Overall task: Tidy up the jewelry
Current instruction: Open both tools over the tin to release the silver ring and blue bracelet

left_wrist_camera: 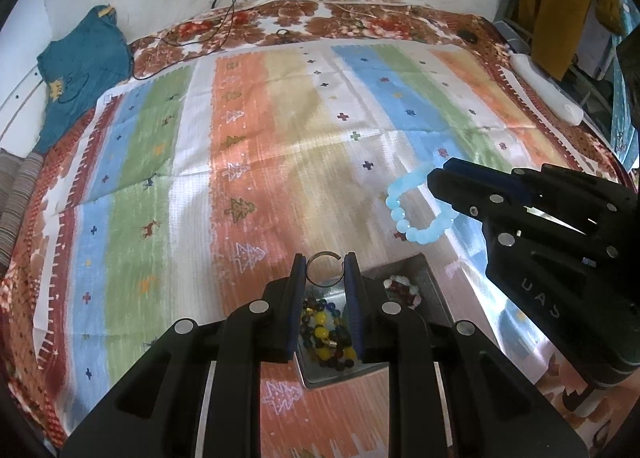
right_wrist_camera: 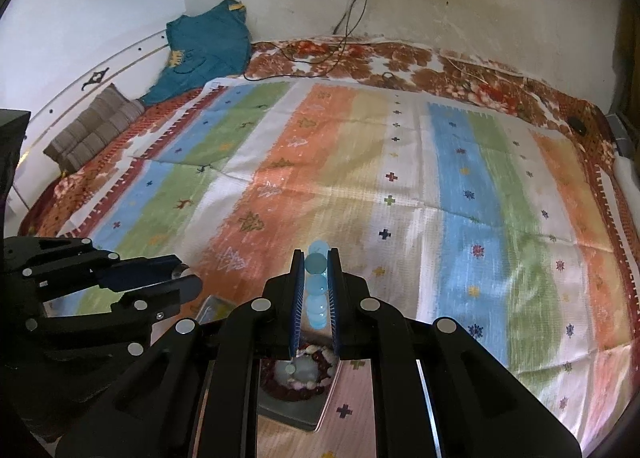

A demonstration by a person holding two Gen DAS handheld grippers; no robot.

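Note:
My left gripper (left_wrist_camera: 326, 260) is shut on a thin silver ring (left_wrist_camera: 325, 256) and holds it above the metal tray (left_wrist_camera: 430, 286). The tray holds a dark and yellow beaded bracelet (left_wrist_camera: 326, 332) and a red-and-white bracelet (left_wrist_camera: 402, 289). My right gripper (right_wrist_camera: 316, 258) is shut on a light blue beaded bracelet (right_wrist_camera: 316, 286), which hangs over the tray's right side (right_wrist_camera: 296, 414). From the left wrist view the blue bracelet (left_wrist_camera: 416, 213) hangs from the right gripper (left_wrist_camera: 438, 173). The left gripper (right_wrist_camera: 186, 278) shows at the left of the right wrist view.
A striped, patterned cloth (left_wrist_camera: 280, 129) covers a bed with a floral blanket (left_wrist_camera: 360, 21). A teal garment (left_wrist_camera: 80, 69) lies at the far left corner, a white object (left_wrist_camera: 548, 85) at the right edge. Cables (right_wrist_camera: 344, 33) run down the wall.

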